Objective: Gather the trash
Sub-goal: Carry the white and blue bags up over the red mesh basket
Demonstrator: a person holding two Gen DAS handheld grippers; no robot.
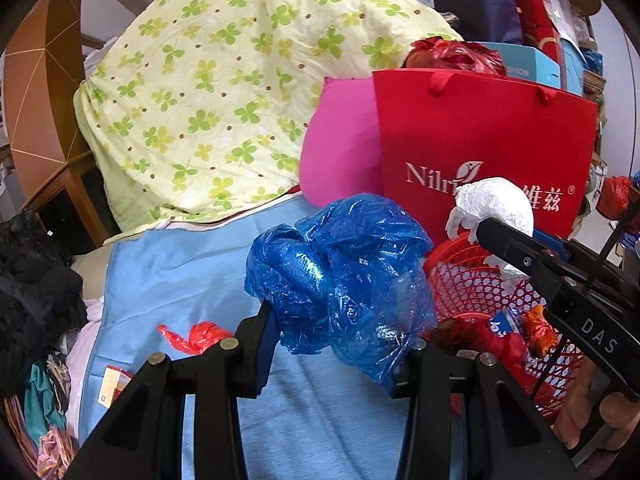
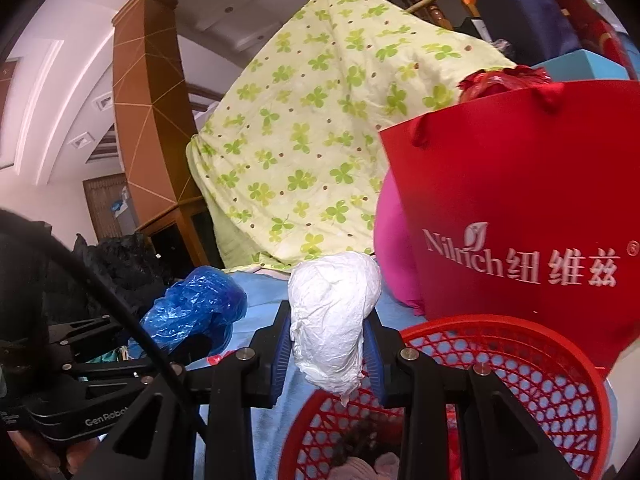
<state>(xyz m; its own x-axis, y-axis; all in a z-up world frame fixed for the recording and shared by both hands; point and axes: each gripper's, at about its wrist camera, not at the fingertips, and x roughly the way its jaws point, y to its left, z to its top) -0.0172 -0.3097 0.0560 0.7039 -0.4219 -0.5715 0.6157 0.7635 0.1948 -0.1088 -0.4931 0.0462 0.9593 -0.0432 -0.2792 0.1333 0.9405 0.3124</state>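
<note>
A crumpled blue plastic bag (image 1: pixel 340 276) is held clamped between the fingers of the left gripper (image 1: pixel 340 320), which is raised over a light blue sheet (image 1: pixel 180 272) and pointed toward a clover-print quilt (image 1: pixel 208 92). The bag bulges out above and to the right of the jaws, and the right fingertip is hidden behind it. No clear long axis can be made out in the bag.

To the right, a wad of white paper (image 2: pixel 332 316) is pinched between the blue pads (image 2: pixel 282 344) of the right gripper (image 2: pixel 330 344), held just over the near-left rim of a red mesh basket (image 2: pixel 540 364). The wad is stood roughly upright, its long axis running up and down, with a narrow tail pointed down toward the basket. The basket's contents are partly cut off by the frame edge; a red wrapper (image 1: pixel 504 340) and an orange scrap (image 1: pixel 538 328) can be seen inside, while a dark clump at the bottom is hard to identify.

A small red plastic scrap (image 1: pixel 196 336) is left lying on the sheet near its left edge. Behind the basket, a red paper bag (image 2: pixel 520 216) is stood upright against a pink cushion (image 1: pixel 340 152).
</note>
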